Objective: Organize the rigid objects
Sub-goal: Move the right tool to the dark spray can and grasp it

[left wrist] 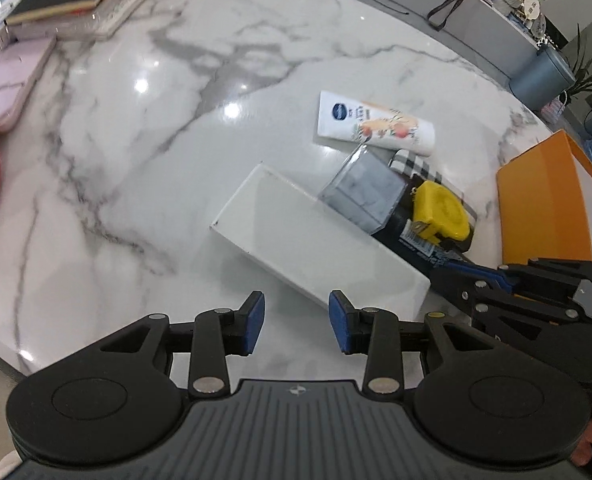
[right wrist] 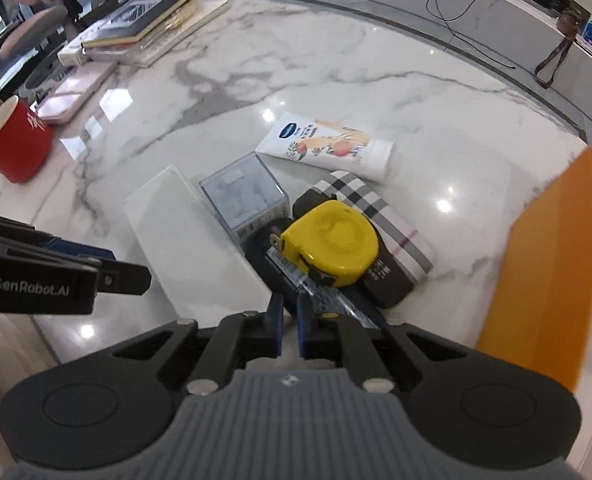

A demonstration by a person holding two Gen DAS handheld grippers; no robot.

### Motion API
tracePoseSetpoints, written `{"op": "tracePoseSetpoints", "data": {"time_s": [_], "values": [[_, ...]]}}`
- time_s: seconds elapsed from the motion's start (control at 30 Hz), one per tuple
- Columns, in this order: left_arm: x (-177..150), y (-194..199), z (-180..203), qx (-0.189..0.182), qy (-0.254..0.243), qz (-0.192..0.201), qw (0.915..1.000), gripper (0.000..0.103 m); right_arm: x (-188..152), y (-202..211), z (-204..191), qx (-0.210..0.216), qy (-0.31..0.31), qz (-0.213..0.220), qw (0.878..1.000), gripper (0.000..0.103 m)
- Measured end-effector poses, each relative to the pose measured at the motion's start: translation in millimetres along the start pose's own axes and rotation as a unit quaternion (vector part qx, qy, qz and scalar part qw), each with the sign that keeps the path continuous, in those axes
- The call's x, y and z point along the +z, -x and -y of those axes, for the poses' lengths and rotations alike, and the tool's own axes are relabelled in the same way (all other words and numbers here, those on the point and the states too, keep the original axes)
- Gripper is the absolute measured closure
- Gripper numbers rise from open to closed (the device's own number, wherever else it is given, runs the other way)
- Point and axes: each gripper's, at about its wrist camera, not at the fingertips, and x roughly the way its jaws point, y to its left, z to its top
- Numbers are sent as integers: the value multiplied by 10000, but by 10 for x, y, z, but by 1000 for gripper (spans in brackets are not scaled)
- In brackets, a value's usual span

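Home living area, marble table [left wrist: 216, 60], stacked books [right wrist: 144, 20], red mug [right wrist: 16, 140], houseplant [left wrist: 587, 72]

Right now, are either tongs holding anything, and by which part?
Left tongs: open, holding nothing. Right tongs: nearly closed at the near end of the barcoded pack, but a grip cannot be told.

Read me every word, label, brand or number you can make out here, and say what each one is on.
"GenRobot.AI": on the side of the left gripper, white print.
Blue oval logo on the lotion tube: too blurred to read.
White characters on the red mug: unreadable.
Label on the clear box: too small.
Print on the dark case under the yellow tape measure: blurred.
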Motion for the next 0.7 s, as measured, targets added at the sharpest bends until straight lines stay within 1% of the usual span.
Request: {"op": "tracePoseSetpoints", "data": {"time_s": [0.1, 0.13, 0.2, 0.33, 0.37, 0.43, 0.53, 0.6, 0.7], "values": [[16, -75, -50, -92, 0, -121, 9999, 59, 28, -71, -21, -53, 120, 5, 9999, 103], [24, -87, -67, -122, 10, -139, 9998, 59, 39, -92, -34, -38, 161, 12, 9999, 103], [41, -99, -87, -154, 28, -125, 9998, 60, 62, -105, -80, -59, 281, 32, 9996, 103], [82, -68, -145, -190, 130, -68, 9997, 60, 85, -123, -200, -232, 592, 27, 9980, 103], [93, -60, -158, -175, 153, -54, 9997, 60, 86, -127, -203, -181, 579, 3, 9982, 103], [105, -52, -184, -151, 178, -43, 9997, 59, 81, -119, -184, 59, 427, -81, 9990, 103], [95, -46, -222, -120, 249, -72, 9996, 50, 56, -123, -194, 361, 218, -207, 9989, 103], [83, -41, -245, -78, 321, -78, 9994, 40, 28, -136, -225, 590, 134, -330, 9976, 103], [71, -38, -253, -19, 404, -53, 9992, 33, -42, -182, -296, 1050, 24, -582, 9928, 103]]}}
